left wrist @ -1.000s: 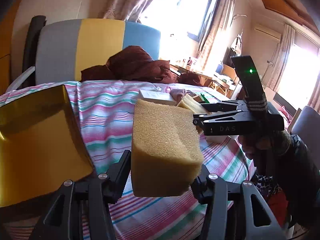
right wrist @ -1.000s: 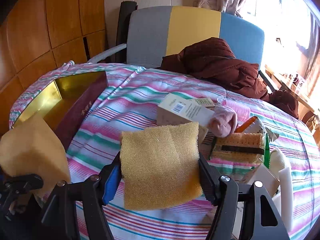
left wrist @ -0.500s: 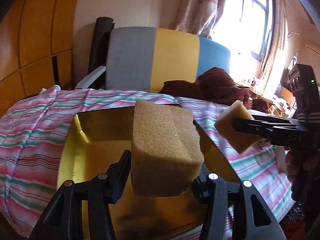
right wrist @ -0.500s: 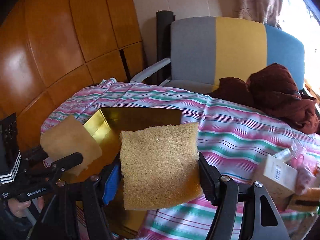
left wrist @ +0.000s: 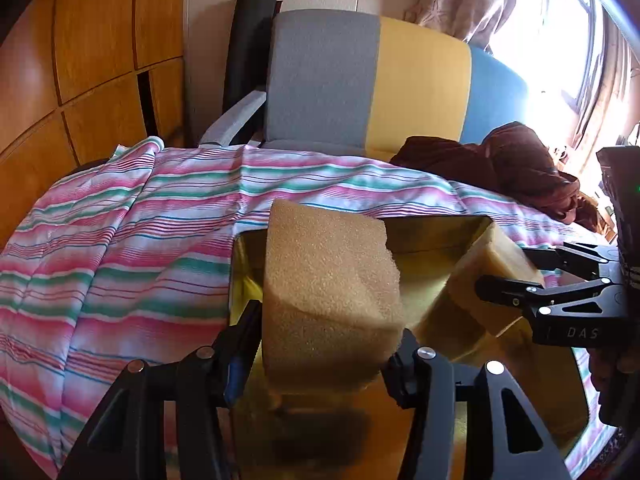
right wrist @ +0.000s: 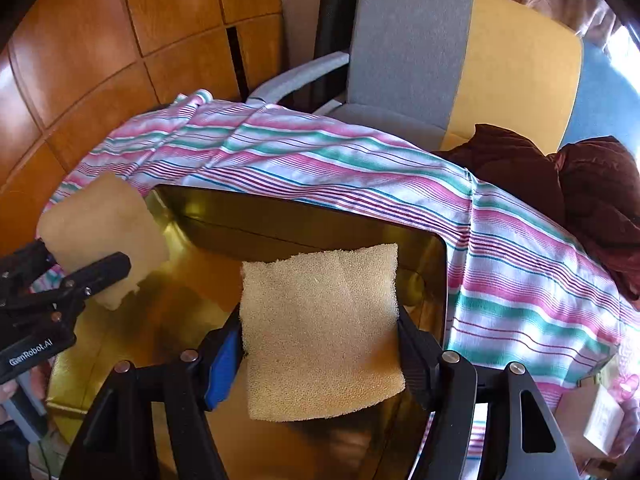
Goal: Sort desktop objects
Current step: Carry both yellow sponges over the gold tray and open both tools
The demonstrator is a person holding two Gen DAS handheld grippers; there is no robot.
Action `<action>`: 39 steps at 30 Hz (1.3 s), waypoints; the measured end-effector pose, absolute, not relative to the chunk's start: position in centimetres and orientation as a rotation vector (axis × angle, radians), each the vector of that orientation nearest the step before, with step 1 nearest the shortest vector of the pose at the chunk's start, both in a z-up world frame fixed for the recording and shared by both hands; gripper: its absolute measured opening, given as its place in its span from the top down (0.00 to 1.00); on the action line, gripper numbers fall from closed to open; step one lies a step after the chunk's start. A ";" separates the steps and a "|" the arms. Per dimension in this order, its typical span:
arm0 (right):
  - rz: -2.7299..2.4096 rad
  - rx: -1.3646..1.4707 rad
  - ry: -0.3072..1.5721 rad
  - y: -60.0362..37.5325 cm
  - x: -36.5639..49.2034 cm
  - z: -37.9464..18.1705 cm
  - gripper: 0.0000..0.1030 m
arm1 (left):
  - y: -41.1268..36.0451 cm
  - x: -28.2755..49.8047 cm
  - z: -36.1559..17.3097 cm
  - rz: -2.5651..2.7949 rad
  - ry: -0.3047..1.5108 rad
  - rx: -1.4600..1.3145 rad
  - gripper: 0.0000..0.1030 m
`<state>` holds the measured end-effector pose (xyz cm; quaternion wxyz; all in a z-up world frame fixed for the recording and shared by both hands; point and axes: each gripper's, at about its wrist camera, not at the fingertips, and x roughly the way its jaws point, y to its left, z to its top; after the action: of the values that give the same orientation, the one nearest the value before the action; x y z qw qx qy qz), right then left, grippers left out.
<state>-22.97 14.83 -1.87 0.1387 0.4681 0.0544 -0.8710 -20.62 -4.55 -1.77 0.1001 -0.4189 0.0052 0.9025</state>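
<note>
Wood panelling (left wrist: 92, 40) lines the wall behind a table (left wrist: 120, 240) covered with a pink, green and white striped cloth. A chair (left wrist: 368, 80) with grey, yellow and blue panels stands at the far side, and a brown garment (left wrist: 520, 164) lies heaped on the cloth beside it. Bright window light comes in from the right.

On the cloth sits a gold tray (right wrist: 280, 232), shallow and shiny, its inner walls mirroring what is above it.

The left gripper (left wrist: 328, 340) pinches a thick sponge (left wrist: 328, 292), its two fingers pressed into the block's lower sides. The sponge hangs above the tray's near part, not touching the floor of it as far as I can see; its shadow falls on the gold below.

The right gripper (right wrist: 320, 340) squeezes a flat sponge (right wrist: 320, 332) between its fingers, face up toward the camera, also over the tray. In the left wrist view this sponge (left wrist: 492, 276) shows as a pale wedge above the tray's right side.

The two sponges are near each other but apart.

At the right edge of the table lies a small white box (right wrist: 604, 424).
</note>
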 end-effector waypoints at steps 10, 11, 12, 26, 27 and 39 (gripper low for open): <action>-2.548 1.388 0.131 15.4 -24.8 -3.1 0.29 | -4.4 -23.5 -3.6 2.637 -0.024 -1.397 0.47; -2.546 1.396 0.117 15.5 -24.9 -3.3 0.28 | -4.4 -23.4 -3.7 2.639 -0.039 -1.391 0.46; -2.544 1.404 0.103 15.7 -25.1 -3.4 0.27 | -4.4 -23.3 -3.6 2.655 -0.037 -1.381 0.43; -2.583 1.270 -0.019 17.9 -22.8 -1.4 0.17 | -5.1 -21.0 -1.4 2.704 -0.056 -1.301 0.37; -2.584 1.261 -0.025 18.0 -22.5 -1.3 0.17 | -5.2 -20.7 -1.1 2.720 -0.050 -1.291 0.37; -2.511 1.178 -0.119 19.0 -17.8 0.3 0.17 | -6.3 -15.3 1.1 2.635 -0.204 -1.135 0.39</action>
<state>-17.80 18.96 0.35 0.1819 0.4172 -0.0423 -0.8894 -15.26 -6.34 1.08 0.1324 -0.3910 -0.0703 0.9081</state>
